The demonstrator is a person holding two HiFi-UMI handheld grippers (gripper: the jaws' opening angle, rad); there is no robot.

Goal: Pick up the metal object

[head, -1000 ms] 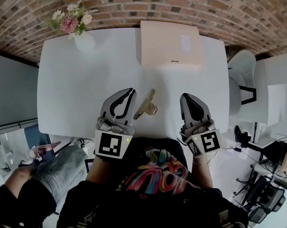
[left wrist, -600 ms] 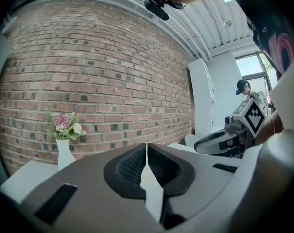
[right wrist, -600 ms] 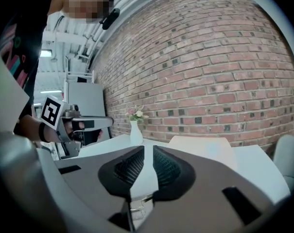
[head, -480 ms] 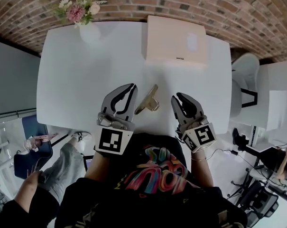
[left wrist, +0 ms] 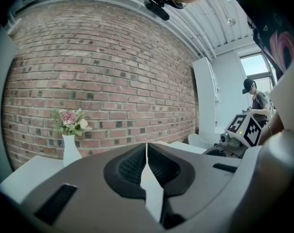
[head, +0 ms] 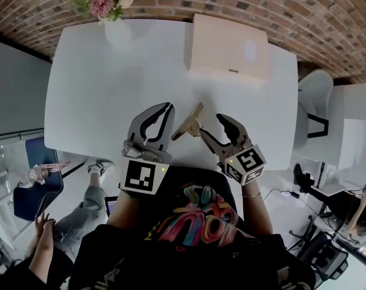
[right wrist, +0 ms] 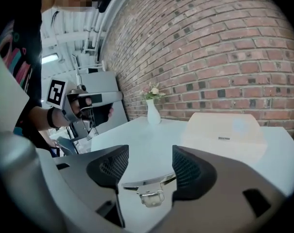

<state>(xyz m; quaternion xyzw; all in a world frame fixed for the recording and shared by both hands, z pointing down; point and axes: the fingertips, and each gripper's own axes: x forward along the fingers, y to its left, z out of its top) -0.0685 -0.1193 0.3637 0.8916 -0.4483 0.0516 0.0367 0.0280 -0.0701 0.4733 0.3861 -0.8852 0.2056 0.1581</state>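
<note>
The metal object (head: 188, 124) is a brass-coloured clip lying on the white table (head: 98, 89) near its front edge. In the right gripper view the metal object (right wrist: 147, 187) lies flat on the table between the two pads, not gripped. My right gripper (head: 210, 127) reaches in from the right, its jaws just opened to either side of the clip's near end. My left gripper (head: 161, 110) rests just left of the clip. The left gripper view shows the left gripper (left wrist: 146, 161) with pads pressed together and nothing between them.
A flat beige box (head: 228, 50) sits at the table's far side. A white vase of flowers (head: 110, 17) stands at the far left corner against the brick wall. A white chair (head: 310, 95) is right of the table, and a seated person (head: 43, 234) is at the lower left.
My right gripper has swung left and down to the clip, and its jaws have gone from shut to open. The left gripper has hardly moved.
</note>
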